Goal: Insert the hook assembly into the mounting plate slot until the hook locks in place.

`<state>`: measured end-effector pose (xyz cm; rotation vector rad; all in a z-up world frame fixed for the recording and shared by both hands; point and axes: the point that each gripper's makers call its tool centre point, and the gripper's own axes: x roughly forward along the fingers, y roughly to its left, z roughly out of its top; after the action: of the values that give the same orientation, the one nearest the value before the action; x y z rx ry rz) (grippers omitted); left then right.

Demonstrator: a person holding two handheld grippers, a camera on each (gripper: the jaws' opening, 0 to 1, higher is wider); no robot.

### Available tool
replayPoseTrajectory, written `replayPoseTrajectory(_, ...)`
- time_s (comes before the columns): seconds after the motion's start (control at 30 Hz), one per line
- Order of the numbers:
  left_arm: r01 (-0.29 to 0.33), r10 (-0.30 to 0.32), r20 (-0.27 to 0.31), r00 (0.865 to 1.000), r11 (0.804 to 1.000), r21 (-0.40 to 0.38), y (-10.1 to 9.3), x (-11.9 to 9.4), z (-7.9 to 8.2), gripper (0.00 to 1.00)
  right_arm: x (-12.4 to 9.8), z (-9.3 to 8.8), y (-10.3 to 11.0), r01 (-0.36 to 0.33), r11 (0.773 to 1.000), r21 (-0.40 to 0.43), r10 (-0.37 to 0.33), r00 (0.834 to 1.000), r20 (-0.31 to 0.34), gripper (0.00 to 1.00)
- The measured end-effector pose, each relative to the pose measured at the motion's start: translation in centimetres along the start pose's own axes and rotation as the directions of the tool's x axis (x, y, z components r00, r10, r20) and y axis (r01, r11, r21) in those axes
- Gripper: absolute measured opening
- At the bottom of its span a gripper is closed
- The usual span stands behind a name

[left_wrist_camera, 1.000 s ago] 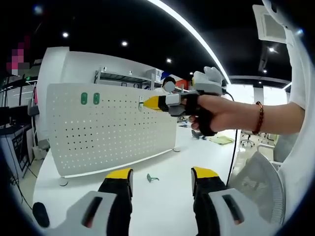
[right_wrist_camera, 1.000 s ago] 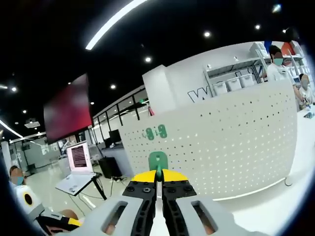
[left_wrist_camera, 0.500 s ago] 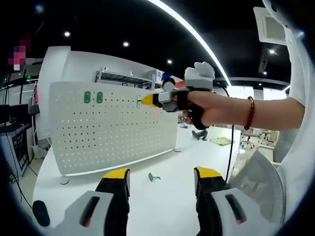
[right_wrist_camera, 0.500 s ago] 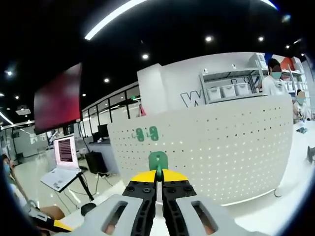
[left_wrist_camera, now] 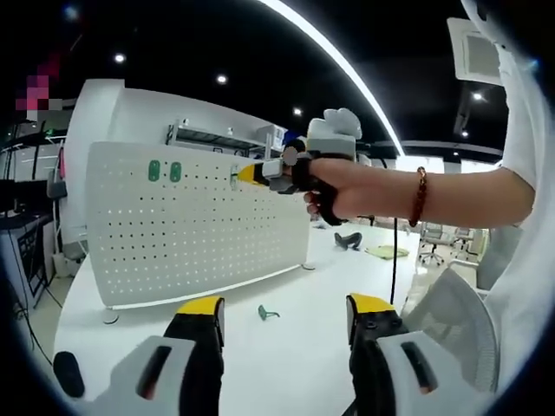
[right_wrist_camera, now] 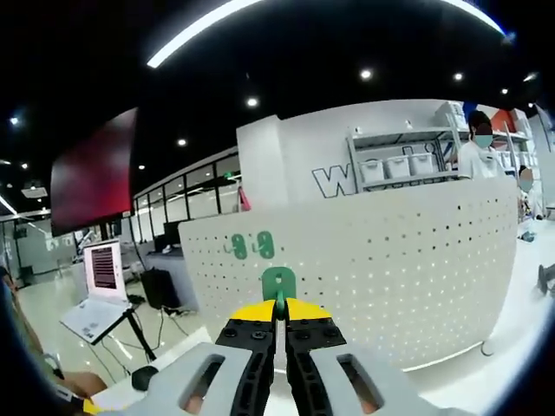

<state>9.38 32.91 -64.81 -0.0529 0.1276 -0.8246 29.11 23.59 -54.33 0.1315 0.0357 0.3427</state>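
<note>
So the key thing rn: the hook point(right_wrist_camera: 278, 282) sits straight ahead of the right gripper point(right_wrist_camera: 278, 312), pinched at its lower end between the yellow-tipped fingers point(right_wrist_camera: 256, 311), w/ its long axis running up out of the tips, pointing at the pegboard point(right_wrist_camera: 390, 260) beyond. Fingers are squeezed together on it, basically no gap besides the hook itself. From the left gripper view you can see the same right gripper point(left_wrist_camera: 246, 175) up at the board's upper part w/ the green bit at its tip very close to or touching the board face point(left_wrist_camera: 199, 225), can't tell which. A hand point(left_wrist_camera: 347, 186) is wrapped round it.

Two green hooks point(right_wrist_camera: 251, 245) already sit in the board, up and to the left of the held one as the right fingers see it.

Left gripper point(left_wrist_camera: 282, 316) is way further back, low over the surface point(left_wrist_camera: 286, 355), fingers point(left_wrist_camera: 204, 312) wide apart, holding nothing. A spare green piece point(left_wrist_camera: 267, 313) lies on the surface between and just beyond its tips, looks like another hook but too small to be sure.

Imo the right one's clearly the one doing the insert, still gotta line the hook w/ a slot and push till it locks.
</note>
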Motion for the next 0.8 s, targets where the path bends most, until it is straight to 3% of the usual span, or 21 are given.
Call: replayPoseTrajectory(0.8,0.01,-0.011,-0.008,1.0,1.0,-0.009,0.9,0.0,-0.6,0.62,3.3,2.0,-0.9,0.048,0.999,-0.021,-0.047,0.998,0.034,0.01)
